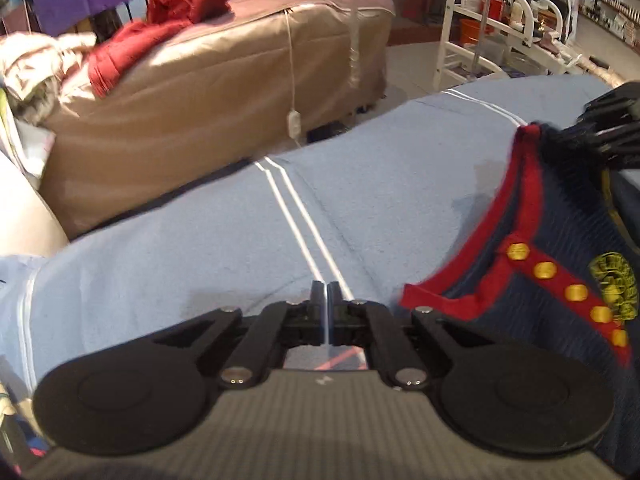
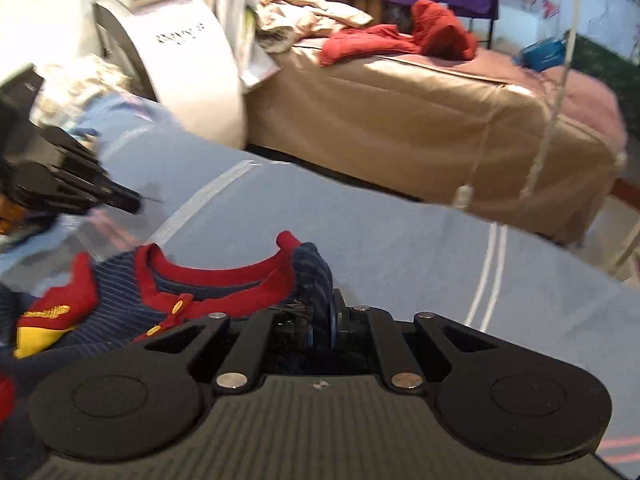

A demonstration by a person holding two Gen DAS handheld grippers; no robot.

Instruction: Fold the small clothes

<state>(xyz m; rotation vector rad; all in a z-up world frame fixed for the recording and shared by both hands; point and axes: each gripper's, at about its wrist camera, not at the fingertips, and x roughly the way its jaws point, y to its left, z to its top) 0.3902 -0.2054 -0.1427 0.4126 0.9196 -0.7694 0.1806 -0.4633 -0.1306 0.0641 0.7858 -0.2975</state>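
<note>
R gripper [image 2: 320, 316] is clamped on the navy/red top [image 2: 224, 292] at its shoulder, lifted off the blue sheet [image 2: 400, 248] at approx 6 o'clock, L gripper [image 1: 327, 308] pinched closed w/ nothing held, so likely spreading step; next needs L to grab the other shoulder.

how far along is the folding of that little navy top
Early. Done: the navy striped baby top with red trim lies on the blue towel-covered surface. In hand: the right gripper pinches its shoulder, while the left gripper is shut, holding nothing. Left: no finished fold shows.
</note>
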